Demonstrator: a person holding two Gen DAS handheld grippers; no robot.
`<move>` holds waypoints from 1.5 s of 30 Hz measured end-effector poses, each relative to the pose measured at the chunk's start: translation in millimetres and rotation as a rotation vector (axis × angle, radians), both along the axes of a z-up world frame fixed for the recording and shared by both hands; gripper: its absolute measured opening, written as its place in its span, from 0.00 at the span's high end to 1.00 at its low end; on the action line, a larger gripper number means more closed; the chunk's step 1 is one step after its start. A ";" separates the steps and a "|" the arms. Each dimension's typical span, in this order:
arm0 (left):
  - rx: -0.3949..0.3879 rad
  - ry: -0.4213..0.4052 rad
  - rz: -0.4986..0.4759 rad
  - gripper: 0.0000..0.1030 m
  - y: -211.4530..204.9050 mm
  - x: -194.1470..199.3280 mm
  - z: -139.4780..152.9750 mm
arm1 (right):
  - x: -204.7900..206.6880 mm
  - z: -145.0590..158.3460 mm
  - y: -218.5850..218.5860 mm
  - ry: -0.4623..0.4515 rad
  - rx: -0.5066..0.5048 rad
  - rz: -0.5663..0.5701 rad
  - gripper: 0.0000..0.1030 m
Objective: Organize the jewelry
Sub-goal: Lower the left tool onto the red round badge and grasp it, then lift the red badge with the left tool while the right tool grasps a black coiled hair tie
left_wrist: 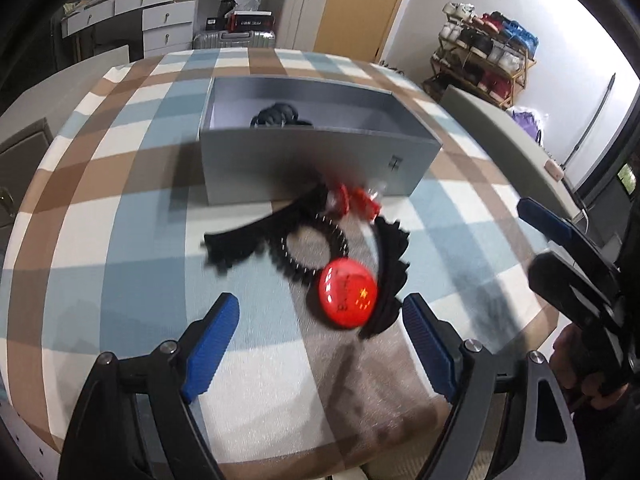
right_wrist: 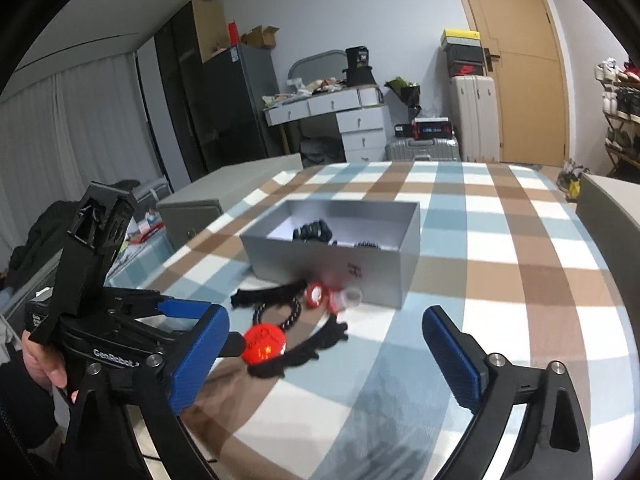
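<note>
A grey open box stands on the checked tablecloth with dark jewelry inside. In front of it lies a pile: a red round badge, a black beaded bracelet, black lace chokers and small red pieces. My left gripper is open just short of the badge, which lies between its fingertips' line and the box. My right gripper is open and empty to the right of the pile; it also shows in the left wrist view.
The table carries a blue, brown and white checked cloth. Grey chair backs stand at its sides. Drawers, suitcases, a shoe rack and a door stand beyond the table.
</note>
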State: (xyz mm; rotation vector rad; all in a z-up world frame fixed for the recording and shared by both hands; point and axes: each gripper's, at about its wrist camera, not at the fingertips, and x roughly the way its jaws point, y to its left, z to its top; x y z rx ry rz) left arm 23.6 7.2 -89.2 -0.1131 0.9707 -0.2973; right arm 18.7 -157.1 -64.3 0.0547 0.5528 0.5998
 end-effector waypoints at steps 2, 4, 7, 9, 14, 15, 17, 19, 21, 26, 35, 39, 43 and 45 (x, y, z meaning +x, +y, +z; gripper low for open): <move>0.001 0.007 0.011 0.22 1.5 0.3 -3.1 | -3.6 -3.6 1.4 0.002 -0.018 0.001 0.00; -0.004 0.019 0.016 0.22 3.4 0.6 -6.2 | -6.4 -7.8 3.3 0.005 -0.046 -0.004 0.00; -0.003 0.019 0.013 0.22 3.5 0.9 -8.2 | -5.2 -13.0 2.6 0.025 -0.067 -0.014 0.00; -0.009 0.021 0.002 0.22 2.9 2.5 -8.3 | -4.6 -15.2 -0.8 0.038 -0.057 -0.021 0.00; -0.005 0.036 -0.024 0.39 -3.8 6.8 -7.1 | -5.0 -18.1 -8.2 0.051 -0.039 -0.036 0.00; 0.018 0.038 -0.027 0.45 -6.7 7.6 -7.2 | -4.9 -18.8 -9.4 0.054 -0.036 -0.037 0.00; 0.034 0.045 -0.030 0.51 -9.3 9.2 -7.2 | -4.3 -20.3 -10.5 0.060 -0.029 -0.037 0.00; 0.056 0.055 -0.029 0.57 -11.7 11.8 -7.4 | -4.0 -21.7 -10.7 0.062 -0.027 -0.037 0.00; 0.082 0.067 -0.028 0.63 -15.4 13.2 -7.1 | -3.8 -23.0 -11.5 0.065 -0.021 -0.037 0.00; 0.117 0.099 -0.077 0.74 -31.9 9.4 -5.6 | -6.4 -24.0 -16.0 0.064 -0.003 -0.035 0.00; 0.046 0.135 -0.047 0.86 -26.8 14.7 -0.2 | -12.2 -25.8 -29.1 0.053 0.022 -0.048 0.00; 0.083 0.114 -0.051 0.89 -36.2 9.3 3.7 | -12.0 -29.2 -35.1 0.061 0.033 -0.057 0.00; 0.056 0.121 -0.075 0.90 -42.7 10.9 4.7 | -10.2 -30.8 -37.9 0.069 0.042 -0.060 0.00; 0.054 0.115 -0.077 0.90 -43.9 12.5 5.8 | -10.2 -30.7 -38.6 0.068 0.043 -0.060 0.00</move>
